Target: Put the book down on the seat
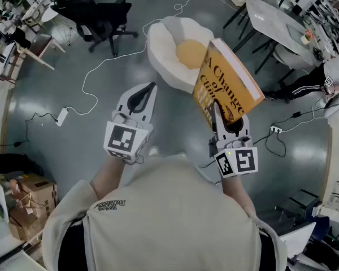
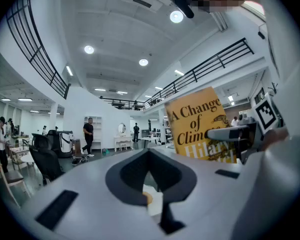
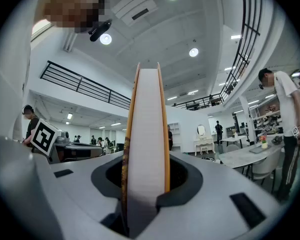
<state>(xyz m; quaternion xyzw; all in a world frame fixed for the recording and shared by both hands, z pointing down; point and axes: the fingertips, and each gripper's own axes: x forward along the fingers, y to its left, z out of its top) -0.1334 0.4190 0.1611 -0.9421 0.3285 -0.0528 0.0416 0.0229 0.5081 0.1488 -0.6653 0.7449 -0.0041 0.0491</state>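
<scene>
Grip was the thing to mind. My right tool (image 1: 220, 113) was clamped on the lower edge of the yellow book (image 1: 229, 89), both jaws pressed against its covers with the page block (image 3: 147, 134) standing upright between them. My left tool (image 1: 144, 97) pointed level beside it, jaws together and holding nothing. The book hung in the air, well apart from the white round seat (image 1: 161, 49) on the floor ahead, and partly covered my sight of the yellow cushion (image 1: 187, 52). With so tall a book pinched only at the bottom, I judged it could swing or slip if I hurried. The sound way, as I reckoned it, was to carry it forward and low over the cushion, tip it over flat, and ease the jaws apart only once the seat bore its weight. The left tool I meant to keep clear.
</scene>
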